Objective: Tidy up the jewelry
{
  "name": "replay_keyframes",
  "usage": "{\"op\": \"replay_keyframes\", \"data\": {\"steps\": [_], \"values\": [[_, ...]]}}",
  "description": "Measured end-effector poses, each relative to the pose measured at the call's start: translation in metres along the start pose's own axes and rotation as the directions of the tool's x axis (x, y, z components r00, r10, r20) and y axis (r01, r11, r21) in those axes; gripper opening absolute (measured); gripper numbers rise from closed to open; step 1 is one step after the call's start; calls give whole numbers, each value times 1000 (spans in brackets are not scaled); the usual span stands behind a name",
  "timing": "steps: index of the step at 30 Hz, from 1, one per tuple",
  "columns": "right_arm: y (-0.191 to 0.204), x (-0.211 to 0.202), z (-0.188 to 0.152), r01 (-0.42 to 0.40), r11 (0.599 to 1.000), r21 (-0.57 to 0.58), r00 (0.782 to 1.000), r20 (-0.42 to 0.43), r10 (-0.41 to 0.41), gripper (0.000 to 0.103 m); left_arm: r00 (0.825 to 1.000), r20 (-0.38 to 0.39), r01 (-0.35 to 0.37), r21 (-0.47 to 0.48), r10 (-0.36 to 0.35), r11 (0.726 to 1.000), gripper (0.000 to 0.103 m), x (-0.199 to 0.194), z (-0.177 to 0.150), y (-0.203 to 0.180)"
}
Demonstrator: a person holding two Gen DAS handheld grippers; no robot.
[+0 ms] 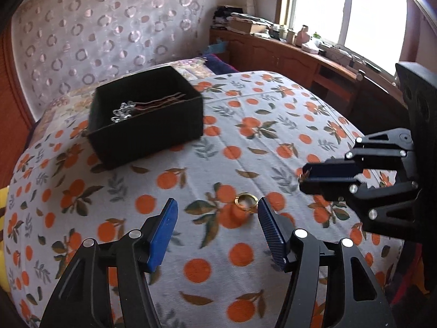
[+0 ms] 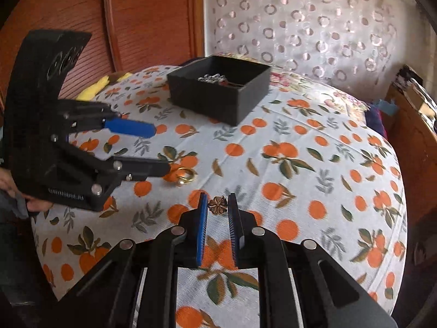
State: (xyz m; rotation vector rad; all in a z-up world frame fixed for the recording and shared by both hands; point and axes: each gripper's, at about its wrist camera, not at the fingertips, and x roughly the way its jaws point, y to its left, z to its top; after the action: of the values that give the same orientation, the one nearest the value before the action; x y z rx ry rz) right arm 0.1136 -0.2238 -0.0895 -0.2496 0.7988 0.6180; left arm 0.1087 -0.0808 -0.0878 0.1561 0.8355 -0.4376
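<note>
A gold ring lies on the orange-print bedspread. My left gripper is open and low over the spread; the ring sits between its blue pads, close to the right one, and neither pad touches it. My right gripper is shut on a small gold flower-shaped earring held at its tips above the spread. Further back on the bed, an open black box holds silver jewelry and hairpins.
A patterned padded headboard rises behind the box. A cluttered wooden desk runs under the window on the right. Something yellow lies at the bed's far edge. A person's hand holds the left gripper.
</note>
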Motion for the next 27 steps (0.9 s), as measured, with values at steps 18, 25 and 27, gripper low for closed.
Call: {"op": "replay_keyframes", "data": {"steps": [18, 25, 27], "values": [[-11, -10, 6, 19, 999, 26, 999, 33, -20, 17, 999, -34, -13, 75, 16, 997, 21, 20, -1, -27], [-10, -6, 32, 29, 1000, -3, 998, 57, -29, 17, 998, 39, -53, 13, 53, 998, 21, 1, 18, -2], [-10, -3, 46, 34, 999, -17, 997, 70, -33, 17, 995, 65, -72, 0, 72, 997, 21, -5, 27, 7]]}}
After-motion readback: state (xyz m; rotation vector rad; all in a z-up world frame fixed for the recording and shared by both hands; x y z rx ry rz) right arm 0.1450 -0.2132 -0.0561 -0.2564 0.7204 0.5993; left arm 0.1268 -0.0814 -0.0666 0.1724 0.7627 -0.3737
